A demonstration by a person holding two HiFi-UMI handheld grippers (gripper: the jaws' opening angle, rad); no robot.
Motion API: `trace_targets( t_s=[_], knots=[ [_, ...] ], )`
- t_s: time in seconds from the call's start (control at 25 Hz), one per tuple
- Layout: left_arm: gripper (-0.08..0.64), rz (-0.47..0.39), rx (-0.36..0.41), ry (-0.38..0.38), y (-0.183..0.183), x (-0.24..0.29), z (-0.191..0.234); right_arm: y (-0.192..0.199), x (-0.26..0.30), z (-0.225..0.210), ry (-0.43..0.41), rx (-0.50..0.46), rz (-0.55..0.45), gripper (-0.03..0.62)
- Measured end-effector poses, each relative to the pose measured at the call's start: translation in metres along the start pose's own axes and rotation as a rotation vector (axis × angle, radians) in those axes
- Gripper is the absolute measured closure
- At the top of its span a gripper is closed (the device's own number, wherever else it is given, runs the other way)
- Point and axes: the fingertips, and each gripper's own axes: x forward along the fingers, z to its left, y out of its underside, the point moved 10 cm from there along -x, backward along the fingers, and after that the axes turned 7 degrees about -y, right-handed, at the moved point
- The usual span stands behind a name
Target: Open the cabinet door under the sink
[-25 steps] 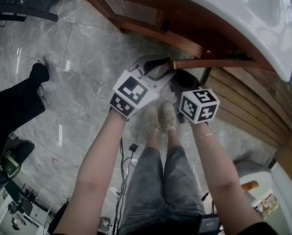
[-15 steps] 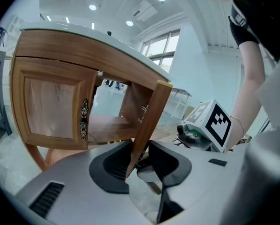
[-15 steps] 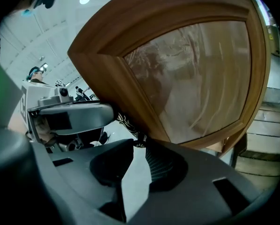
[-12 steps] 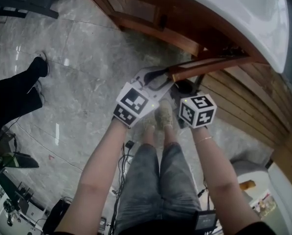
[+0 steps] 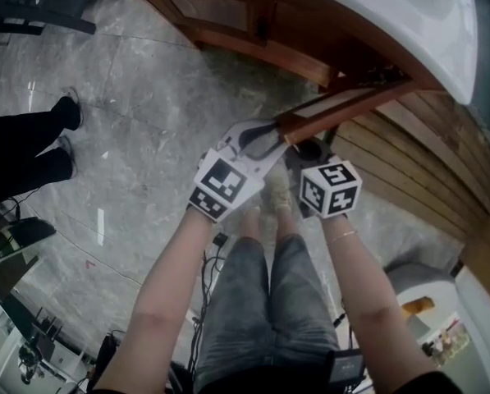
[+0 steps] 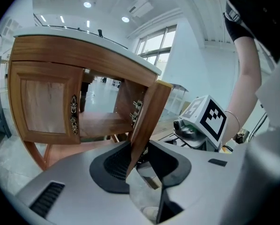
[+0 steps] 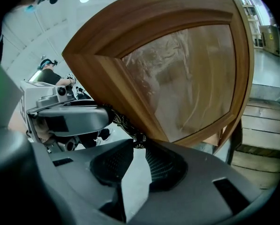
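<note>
The wooden cabinet stands under the white sink. Its right door stands swung out, seen edge-on in the head view. My left gripper is shut on that door's free edge, which runs down between the jaws. My right gripper is just right of it, on the door's outer face. The glazed door panel fills the right gripper view. Its ornate dark handle ends between the jaws, which look shut on it. The left door is closed.
A slatted wooden wall runs along the right. Another person's black-trousered leg and shoe are on the marble floor at the left. My own feet are directly under the grippers. Cables and gear lie at the lower left.
The door has swung further out, its edge now slanting toward me in the head view. Both grippers moved with it. The leg at the left shifted.
</note>
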Motion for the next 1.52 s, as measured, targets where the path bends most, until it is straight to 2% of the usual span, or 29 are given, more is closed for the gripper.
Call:
trace_targets(
  t_s=[0.52,0.8,1.0,1.28,1.52],
  knots=[
    [0.437,0.019,-0.015,0.02,0.011,-0.001,-0.037,0.027,-0.028,-0.005,-0.009,0.001,0.0,0.509],
    [0.437,0.039,-0.014,0.051,0.013,0.0,-0.049,0.034,-0.038,-0.006,-0.01,-0.04,0.023,0.508],
    [0.437,0.054,-0.012,0.086,0.015,0.003,-0.063,0.043,-0.051,-0.008,0.004,-0.025,0.027,0.505],
    [0.437,0.086,0.008,0.133,0.017,0.012,-0.082,0.058,-0.069,-0.014,0.024,-0.062,0.042,0.506],
    [0.437,0.106,0.023,0.119,0.019,0.017,-0.099,0.067,-0.082,-0.017,0.055,-0.091,0.051,0.505]
  ],
)
